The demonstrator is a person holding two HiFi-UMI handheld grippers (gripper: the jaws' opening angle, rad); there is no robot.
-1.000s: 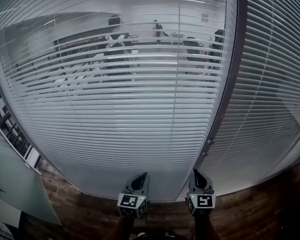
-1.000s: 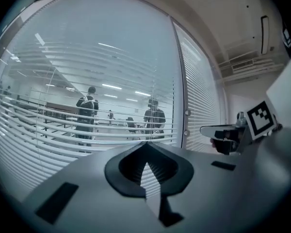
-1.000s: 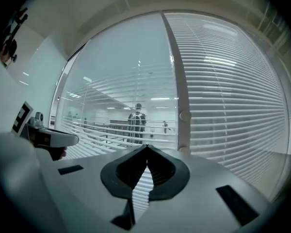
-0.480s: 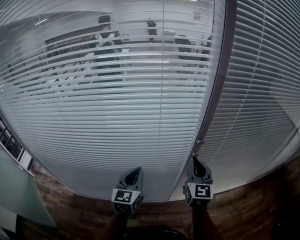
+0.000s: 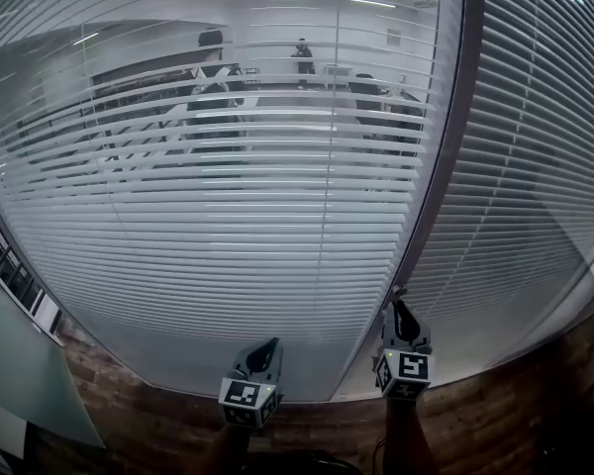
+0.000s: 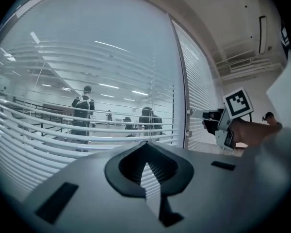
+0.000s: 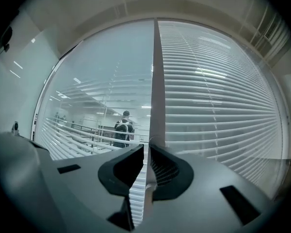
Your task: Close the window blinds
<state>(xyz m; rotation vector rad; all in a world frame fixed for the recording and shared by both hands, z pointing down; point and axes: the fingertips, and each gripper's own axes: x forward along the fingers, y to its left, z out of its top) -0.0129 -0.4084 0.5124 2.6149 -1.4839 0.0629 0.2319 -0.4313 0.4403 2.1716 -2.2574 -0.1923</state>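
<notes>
The left blind (image 5: 228, 196) has its slats tilted apart, so the office behind shows through. Past the dark post (image 5: 445, 166), the right blind (image 5: 535, 166) looks more closed. My right gripper (image 5: 398, 308) is raised at the foot of that post, next to a small knob (image 5: 397, 290). Its jaws have just been opening: a narrow slit (image 7: 146, 149) shows between them, with only the post and slats visible through it. The left gripper view catches it beside the post (image 6: 207, 118). My left gripper (image 5: 269, 344) hangs lower before the left blind, tips together (image 6: 145, 152), holding nothing.
People (image 5: 210, 87) stand and sit in the office behind the glass. Brown wood flooring (image 5: 495, 414) runs along the base of the windows. A pale frosted panel (image 5: 20, 364) stands at the lower left.
My right gripper has risen towards the knob at the post, and its tips now sit closer to it. The left gripper has barely shifted. The head view has swung slightly.
</notes>
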